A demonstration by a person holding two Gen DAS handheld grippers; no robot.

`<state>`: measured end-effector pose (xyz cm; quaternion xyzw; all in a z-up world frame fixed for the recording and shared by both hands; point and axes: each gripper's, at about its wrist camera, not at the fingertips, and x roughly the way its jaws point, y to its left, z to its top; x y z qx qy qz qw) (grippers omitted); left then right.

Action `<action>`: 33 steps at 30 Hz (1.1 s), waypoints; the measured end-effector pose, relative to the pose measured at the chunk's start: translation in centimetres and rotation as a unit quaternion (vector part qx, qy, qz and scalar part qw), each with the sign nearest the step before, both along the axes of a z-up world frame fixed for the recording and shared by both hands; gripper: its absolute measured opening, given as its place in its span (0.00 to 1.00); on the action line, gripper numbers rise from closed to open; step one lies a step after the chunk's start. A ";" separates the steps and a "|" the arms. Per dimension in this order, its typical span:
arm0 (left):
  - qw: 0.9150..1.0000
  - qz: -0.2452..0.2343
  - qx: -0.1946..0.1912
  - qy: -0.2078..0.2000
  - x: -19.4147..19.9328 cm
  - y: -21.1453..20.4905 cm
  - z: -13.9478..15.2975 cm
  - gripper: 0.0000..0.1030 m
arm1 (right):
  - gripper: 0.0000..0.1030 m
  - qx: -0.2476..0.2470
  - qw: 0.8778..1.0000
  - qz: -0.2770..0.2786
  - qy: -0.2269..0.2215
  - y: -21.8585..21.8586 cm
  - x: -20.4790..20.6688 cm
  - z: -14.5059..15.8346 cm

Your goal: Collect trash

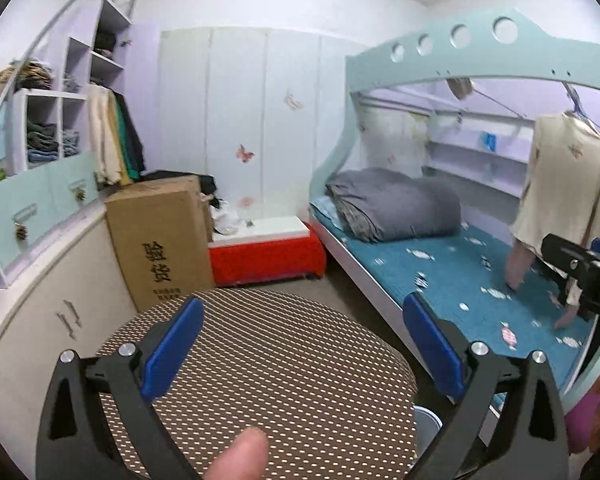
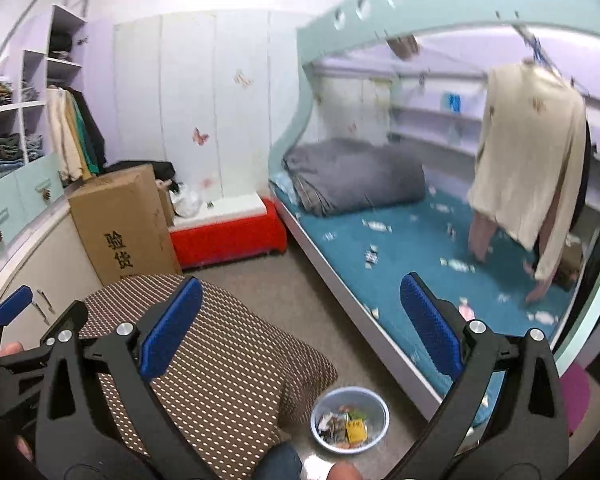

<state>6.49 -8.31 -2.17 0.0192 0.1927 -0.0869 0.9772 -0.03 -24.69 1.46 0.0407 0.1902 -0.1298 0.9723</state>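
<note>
A pale blue bin (image 2: 350, 418) stands on the floor by the bed, holding several wrappers. Its rim shows in the left wrist view (image 1: 426, 420). A small crumpled wrapper (image 2: 371, 257) lies on the teal bed sheet (image 2: 412, 256), also seen in the left wrist view (image 1: 421, 281). My right gripper (image 2: 300, 316) is open and empty, held above the floor and bin. My left gripper (image 1: 302, 326) is open and empty above a brown dotted cushion (image 1: 268, 368). The left gripper also shows at the left edge of the right wrist view (image 2: 12, 308).
A cardboard box (image 2: 120, 224) and a red-skirted platform (image 2: 228, 236) stand at the far side. A grey folded quilt (image 2: 356, 180) lies on the bunk bed. A cream garment (image 2: 532, 160) hangs over the bed. Cabinets (image 1: 40, 300) run along the left.
</note>
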 end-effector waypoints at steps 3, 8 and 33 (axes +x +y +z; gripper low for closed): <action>1.000 0.009 -0.005 -0.017 -1.2 1.1 1.3 0.95 | 0.94 -0.006 1.000 0.004 -0.015 1.1 -0.6 0.9; 0.999 0.017 -0.016 -0.039 -2.8 1.9 2.7 0.95 | 0.94 -0.014 1.000 0.006 -0.027 2.2 -1.1 1.7; 0.997 0.031 -0.019 -0.064 -4.5 2.5 3.9 0.95 | 0.94 -0.009 0.999 0.023 -0.039 3.1 -1.8 2.3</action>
